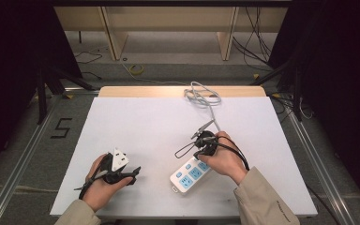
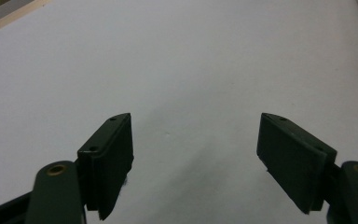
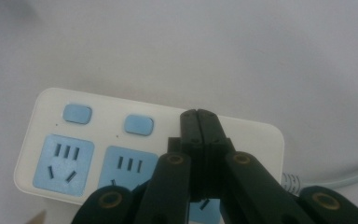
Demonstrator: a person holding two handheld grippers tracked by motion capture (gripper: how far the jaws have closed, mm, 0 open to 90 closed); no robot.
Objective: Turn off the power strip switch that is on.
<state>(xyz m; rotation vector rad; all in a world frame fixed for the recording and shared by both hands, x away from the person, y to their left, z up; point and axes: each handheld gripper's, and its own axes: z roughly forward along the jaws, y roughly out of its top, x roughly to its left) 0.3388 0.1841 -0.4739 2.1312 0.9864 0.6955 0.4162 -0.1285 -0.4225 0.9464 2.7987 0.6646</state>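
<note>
On the white table (image 1: 136, 122) from above, the right gripper (image 1: 205, 143) hides part of the white-and-blue plastic power strip (image 1: 187, 176); the left gripper (image 2: 196, 158) gapes empty; the right gripper view shows jaws pressed together over a half-covered socket.

From above, the right hand (image 1: 222, 157) covers the far end of the power strip (image 1: 190, 174). In the right gripper view the closed jaws of the right hand-held gripper (image 3: 199, 114) hide its third socket, and its cable (image 3: 335, 179) runs off the edge.
</note>
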